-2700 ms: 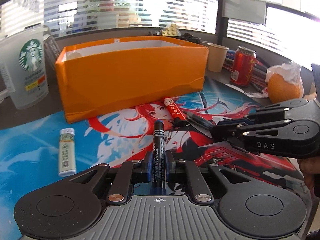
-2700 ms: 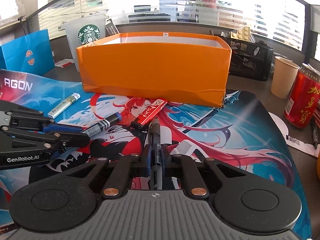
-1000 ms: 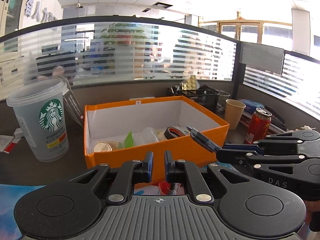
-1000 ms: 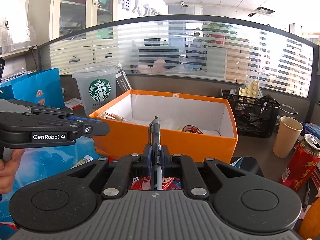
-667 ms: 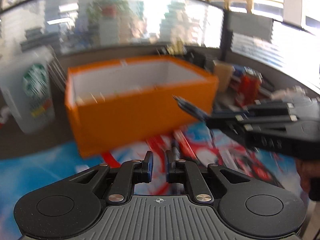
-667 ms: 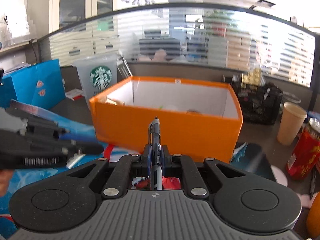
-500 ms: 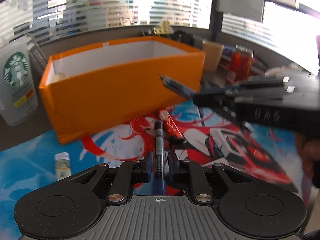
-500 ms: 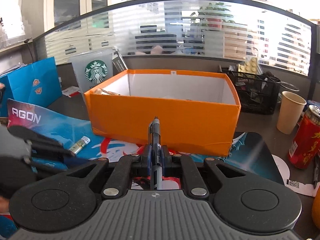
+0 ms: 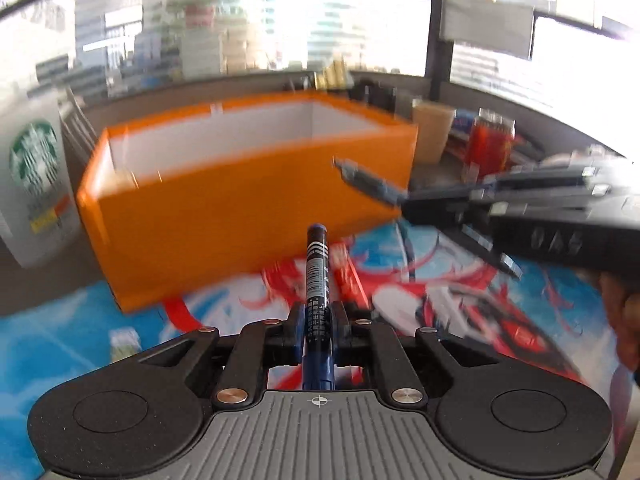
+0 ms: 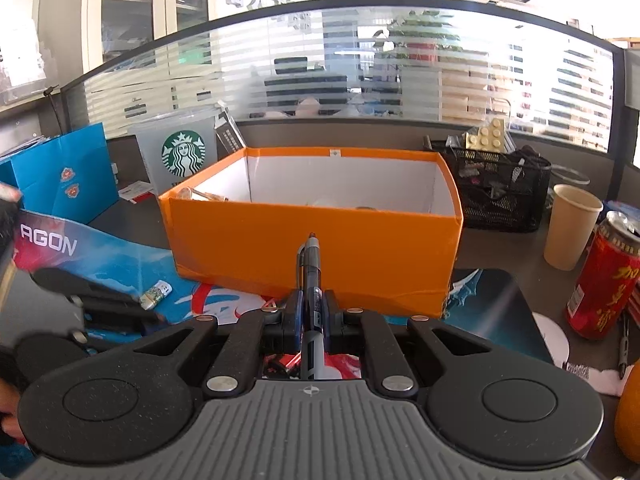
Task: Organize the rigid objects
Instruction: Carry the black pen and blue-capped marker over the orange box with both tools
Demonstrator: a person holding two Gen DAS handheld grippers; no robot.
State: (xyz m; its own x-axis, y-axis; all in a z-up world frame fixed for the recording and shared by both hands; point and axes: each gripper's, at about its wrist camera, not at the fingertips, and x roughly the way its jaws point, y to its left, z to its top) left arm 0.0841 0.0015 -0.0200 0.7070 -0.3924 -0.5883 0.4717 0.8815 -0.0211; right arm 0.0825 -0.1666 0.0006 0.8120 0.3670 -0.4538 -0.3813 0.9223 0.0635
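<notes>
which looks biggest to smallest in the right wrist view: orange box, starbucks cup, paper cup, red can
1. orange box, clearly the largest.
2. Starbucks cup, partly hidden behind the box.
3. red can and paper cup look about alike; the can sits nearer the camera, so I would not rank them.

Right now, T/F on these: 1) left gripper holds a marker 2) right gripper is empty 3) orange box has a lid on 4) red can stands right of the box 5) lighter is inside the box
1) True: the left gripper is shut on the marker.
2) False: the right gripper clamps a pen.
3) False: the orange box is open on top.
4) True: the red can stands upright right of it.
5) False: the lighter lies on the desk mat, outside the box.
</notes>
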